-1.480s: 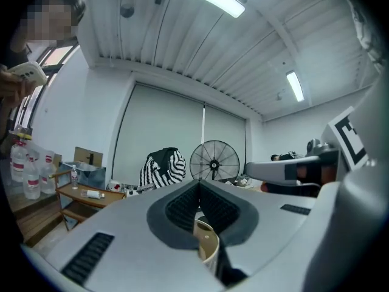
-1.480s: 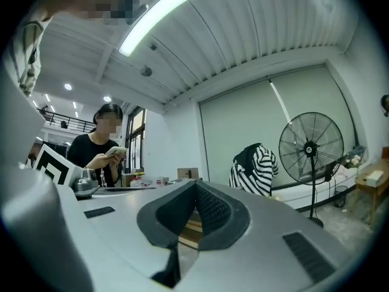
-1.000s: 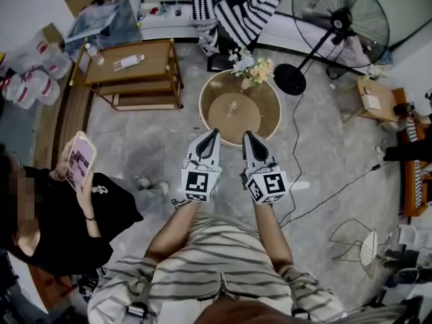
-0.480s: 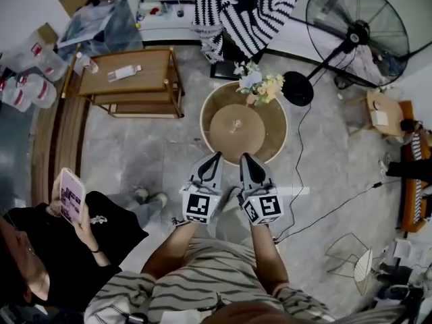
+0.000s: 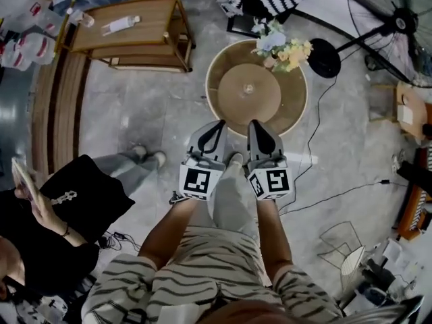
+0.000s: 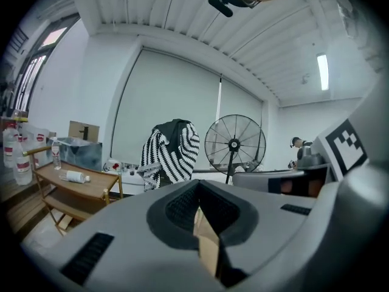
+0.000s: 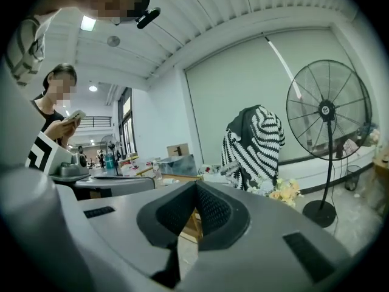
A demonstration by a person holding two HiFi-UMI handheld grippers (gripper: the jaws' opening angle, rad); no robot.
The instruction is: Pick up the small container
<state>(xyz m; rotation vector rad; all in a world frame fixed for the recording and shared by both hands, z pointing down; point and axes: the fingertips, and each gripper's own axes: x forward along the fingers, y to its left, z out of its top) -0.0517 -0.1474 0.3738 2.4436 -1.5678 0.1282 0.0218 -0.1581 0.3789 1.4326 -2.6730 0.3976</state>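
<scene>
The right gripper [image 7: 196,187] is pointing into the room with its jaws pressed together, nothing sitting between them. At two o'clock a standing fan [image 7: 328,111] is facing the camera; a striped garment [image 7: 254,143] is hanging at one o'clock above pale flowers [image 7: 285,192]. At ten o'clock a person [image 7: 47,107] in a dark top is looking at a phone [image 7: 74,115]

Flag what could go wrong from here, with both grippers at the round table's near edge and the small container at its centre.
1. The left gripper and right gripper are both shut. Unless one opens first, it would likely push the small container across the round table instead of grasping it.
2. The flowers sit at the table's far edge, beyond the container. An overshoot or shove that way could knock them.
</scene>
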